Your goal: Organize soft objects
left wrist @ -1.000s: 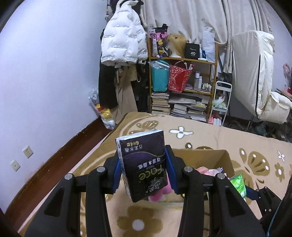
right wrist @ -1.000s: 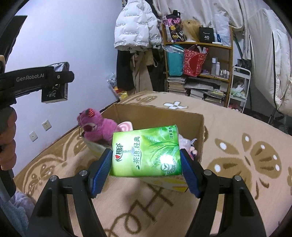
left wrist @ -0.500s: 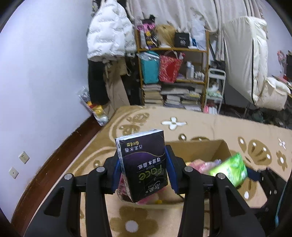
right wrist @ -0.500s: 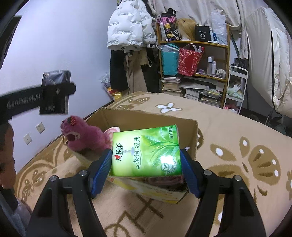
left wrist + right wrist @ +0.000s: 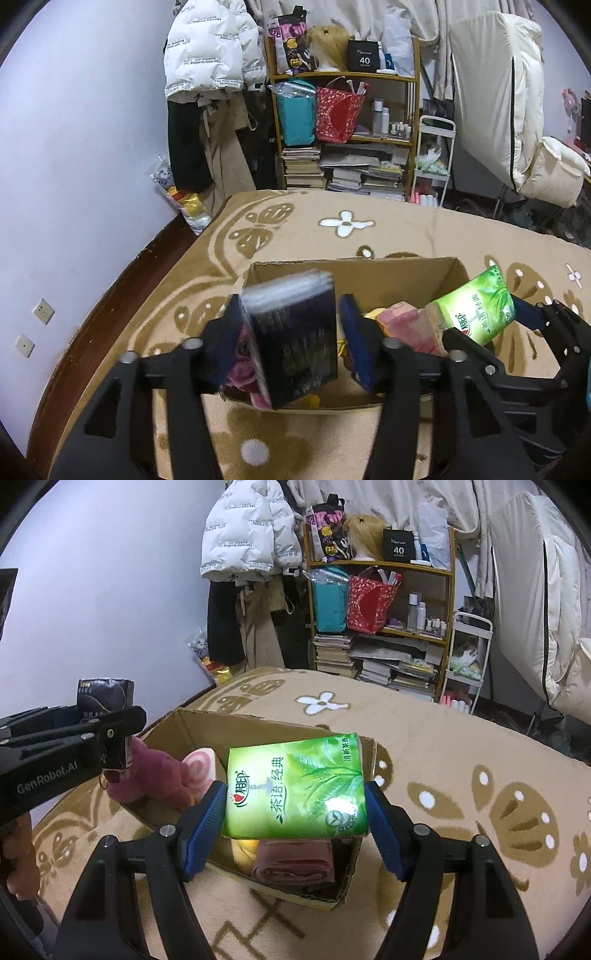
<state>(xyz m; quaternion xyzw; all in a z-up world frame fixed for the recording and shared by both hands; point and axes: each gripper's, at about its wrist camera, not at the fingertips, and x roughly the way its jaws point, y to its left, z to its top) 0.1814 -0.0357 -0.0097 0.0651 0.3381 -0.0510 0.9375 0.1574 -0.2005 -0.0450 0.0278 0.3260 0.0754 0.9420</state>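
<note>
The dark tissue pack [image 5: 295, 336] is a shiny plastic block, blurred, tilted, between the blue ribbed pads of the left tool [image 5: 293, 339]. The pads look spread w/ a gap on the right side, so the tool is not pinching it. It hangs over the near left corner of the cardboard box [image 5: 354, 275].

The green tissue pack [image 5: 295, 788] is soft, glossy, w/ leaf art. The right tool [image 5: 295, 812] pinches it by both short sides, over the box's near right part.

The box sits open on the bed, on a fuzzy tan blanket [image 5: 461, 775] w/ brown & white flower shapes. Inside: a fluffy pink plush bear [image 5: 155, 779] at the left wall, a round pink swirl thing [image 5: 197, 771] beside it, a rolled dusty-pink towel [image 5: 295, 864] at the near edge, something yellow [image 5: 243, 845] just left of the towel.

Box is pretty full. The blanket is bare to the right & past the far rim. Bookshelf [image 5: 347, 129] & white puffy coat [image 5: 210, 48] stand well apart, at the wall.
</note>
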